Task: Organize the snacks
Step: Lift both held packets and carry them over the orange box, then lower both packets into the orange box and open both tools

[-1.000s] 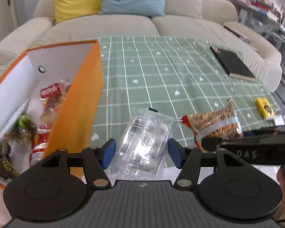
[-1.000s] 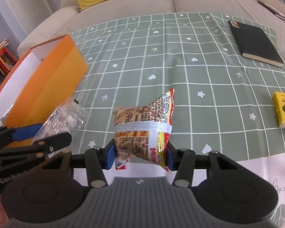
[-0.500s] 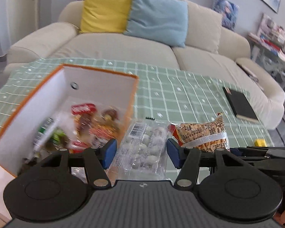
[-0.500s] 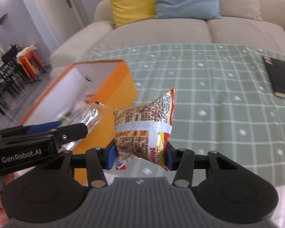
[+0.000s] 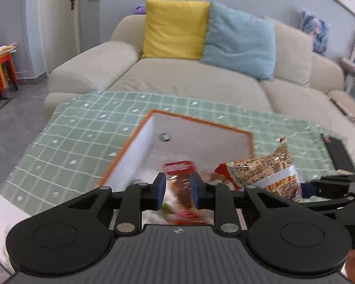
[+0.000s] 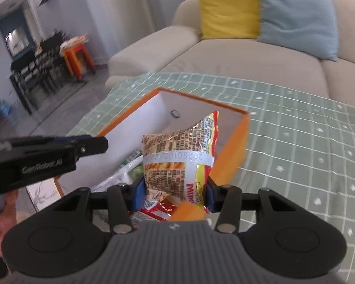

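Note:
An orange box (image 5: 201, 121) with white inner walls stands on the green checked cloth, with several snack packets inside it. My left gripper (image 5: 177, 189) hovers over the box, its jaws closing with nothing between them. The red packet (image 5: 179, 170) seen through the gap lies below in the box. From the right wrist view, the left gripper (image 6: 95, 143) is empty, and a clear packet (image 6: 120, 177) rests inside the box (image 6: 234, 151). My right gripper (image 6: 175, 195) is shut on a yellow-and-red snack bag (image 6: 177, 156), held upright above the box's near right corner; that bag (image 5: 265, 177) also shows in the left view.
A beige sofa (image 5: 201, 80) with a yellow cushion (image 5: 175, 28) and a blue cushion (image 5: 239, 47) runs behind the table. A black notebook (image 5: 338, 153) lies on the cloth at the right. An orange stool (image 6: 77, 56) and dark furniture stand on the floor to the left.
Both grippers rose and swung left over the orange box. The clear packet left the left gripper's jaws and now lies in the box; those jaws narrowed. The right gripper kept hold of its bag.

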A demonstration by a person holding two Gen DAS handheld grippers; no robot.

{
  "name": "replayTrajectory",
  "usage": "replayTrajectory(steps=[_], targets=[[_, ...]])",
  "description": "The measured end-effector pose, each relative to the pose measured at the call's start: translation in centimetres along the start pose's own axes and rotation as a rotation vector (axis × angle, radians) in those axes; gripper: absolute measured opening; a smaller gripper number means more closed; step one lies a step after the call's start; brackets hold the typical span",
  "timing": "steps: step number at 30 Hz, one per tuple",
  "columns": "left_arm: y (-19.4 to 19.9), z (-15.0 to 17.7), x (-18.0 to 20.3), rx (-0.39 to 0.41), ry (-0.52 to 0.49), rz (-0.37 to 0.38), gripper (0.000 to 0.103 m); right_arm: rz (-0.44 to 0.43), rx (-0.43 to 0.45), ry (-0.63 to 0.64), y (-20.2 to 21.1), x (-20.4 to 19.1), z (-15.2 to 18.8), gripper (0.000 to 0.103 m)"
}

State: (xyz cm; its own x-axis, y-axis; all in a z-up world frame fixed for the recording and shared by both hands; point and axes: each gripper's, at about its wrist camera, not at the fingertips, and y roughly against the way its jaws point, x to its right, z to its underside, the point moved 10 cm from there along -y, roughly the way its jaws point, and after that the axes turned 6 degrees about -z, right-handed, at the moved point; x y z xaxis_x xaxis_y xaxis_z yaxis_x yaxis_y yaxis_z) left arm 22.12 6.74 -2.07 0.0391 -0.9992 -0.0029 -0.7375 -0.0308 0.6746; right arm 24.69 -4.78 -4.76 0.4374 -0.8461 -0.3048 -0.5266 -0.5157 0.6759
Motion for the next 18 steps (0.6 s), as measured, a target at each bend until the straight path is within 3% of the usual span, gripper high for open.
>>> replayTrajectory(steps=[6,11,18], targets=[[-0.6,1.2,-2.4,-0.028,-0.030,-0.013,0.028,0.021,-0.057,0.073,-2.4,-0.7,0.2,0.047],[-1.5,2.1,-2.5,-0.052,-0.064,-0.001,0.045,0.018,-0.084,0.135,-3.7,-1.2,0.3,0.047],[-3.5,2.7,-2.7,-0.070,-0.105,-0.035,0.055,0.042,-0.108,0.239,-6.1,-1.4,-0.3,0.047]])
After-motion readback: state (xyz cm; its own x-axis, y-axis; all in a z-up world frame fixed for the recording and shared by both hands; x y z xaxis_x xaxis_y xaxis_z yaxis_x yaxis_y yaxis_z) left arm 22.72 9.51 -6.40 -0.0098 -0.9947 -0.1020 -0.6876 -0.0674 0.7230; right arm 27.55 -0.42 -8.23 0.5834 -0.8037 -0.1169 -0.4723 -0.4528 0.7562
